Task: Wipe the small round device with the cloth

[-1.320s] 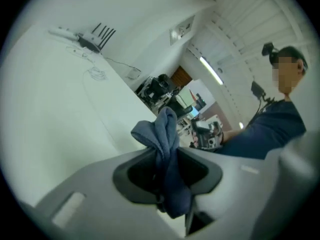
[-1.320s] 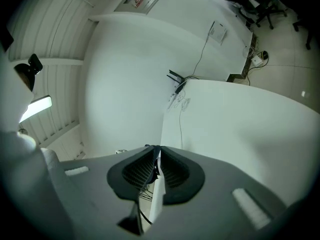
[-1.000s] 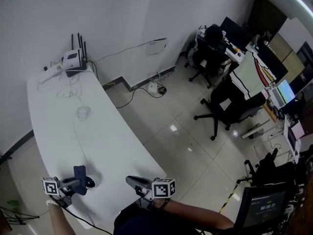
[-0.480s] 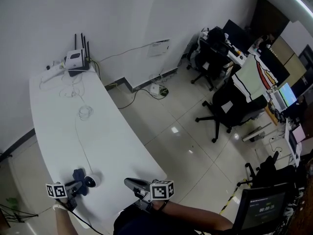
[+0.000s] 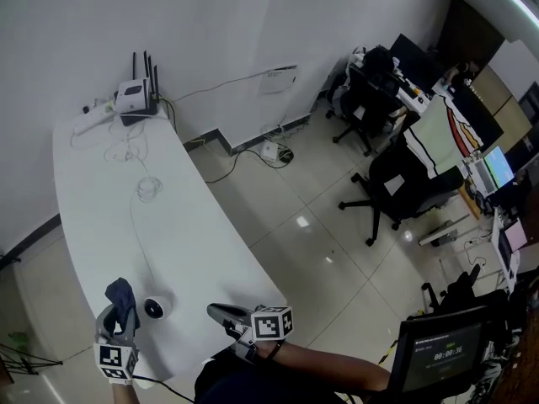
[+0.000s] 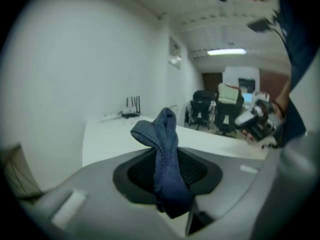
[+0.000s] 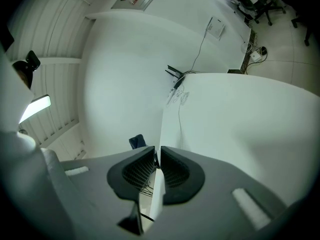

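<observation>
The left gripper (image 5: 116,316) clamps the cloth (image 5: 123,298), a bunched fold poking past its jaws, I judge as a wiping pad. It points toward 12, at 9 o'clock of the device (image 5: 154,307) on the table's (image 5: 101,192) near end. The right gripper (image 5: 221,312), jaws nearly together and empty, waits at the device's 3 o'clock, pointing toward 9.

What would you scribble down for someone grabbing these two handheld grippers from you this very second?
Left gripper: shut on the blue cloth, which it holds in the air just left of the small round device, not touching it.
Right gripper: jaws all but together, empty, at the near edge of the white table.
The device sits on the table close to that edge.
Done: cloth picked up.
Left: lower the cloth onto the device and wipe it.
</observation>
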Motion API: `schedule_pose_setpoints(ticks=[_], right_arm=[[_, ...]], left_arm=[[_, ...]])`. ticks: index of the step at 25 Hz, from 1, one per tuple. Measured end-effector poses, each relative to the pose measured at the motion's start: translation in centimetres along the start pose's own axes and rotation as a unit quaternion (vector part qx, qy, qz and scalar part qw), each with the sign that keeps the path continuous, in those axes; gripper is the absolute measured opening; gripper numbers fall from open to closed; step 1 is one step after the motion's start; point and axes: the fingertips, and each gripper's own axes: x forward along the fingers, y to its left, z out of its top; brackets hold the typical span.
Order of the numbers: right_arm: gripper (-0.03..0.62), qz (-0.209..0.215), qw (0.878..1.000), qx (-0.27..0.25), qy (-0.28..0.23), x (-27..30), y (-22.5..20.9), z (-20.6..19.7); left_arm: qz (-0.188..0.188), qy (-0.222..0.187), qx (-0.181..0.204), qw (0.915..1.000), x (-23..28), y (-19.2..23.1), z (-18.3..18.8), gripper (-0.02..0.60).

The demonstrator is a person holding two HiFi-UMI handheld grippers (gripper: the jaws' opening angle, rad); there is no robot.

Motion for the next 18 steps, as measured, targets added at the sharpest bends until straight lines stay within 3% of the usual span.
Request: schedule_pose_setpoints(ticks=[2, 4, 9, 13, 15, 18], right_arm=[[0.044, 0.006, 1.000, -0.003, 0.009, 0.5, 0.2, -0.1], [0.044, 0.014, 1.000, -0.002, 0.023, 0.6, 0.4, -0.7], [0.044, 0.018, 0.999, -0.015, 0.047, -2.1, -0.4, 0.1], [0.044, 0.010, 0.999, -0.016, 0.043, -0.6, -0.6, 1.3], [0.044, 0.010, 0.998, -0.015, 0.053, 0.2, -0.5, 0.7], [0.044, 0.020, 0.997, -0.014, 0.069, 1.0, 0.2, 0.0]], left_arm=[[0.011, -0.006, 0.133, 0.9910, -0.6, -2.0, 1.1, 0.124], [0.005, -0.002, 0.232, 0.9726, -1.2, -4.8, 1.2, 0.124], [-0.011, 0.019, 0.402, 0.9155, 0.1, -11.6, -0.7, 0.124], [-0.057, 0.029, 0.480, 0.8748, 1.7, -13.2, -2.3, 0.124], [-0.080, 0.039, 0.499, 0.8618, 1.7, -13.8, -3.6, 0.124], [-0.093, 0.072, 0.515, 0.8491, 1.9, -14.1, -6.2, 0.124]])
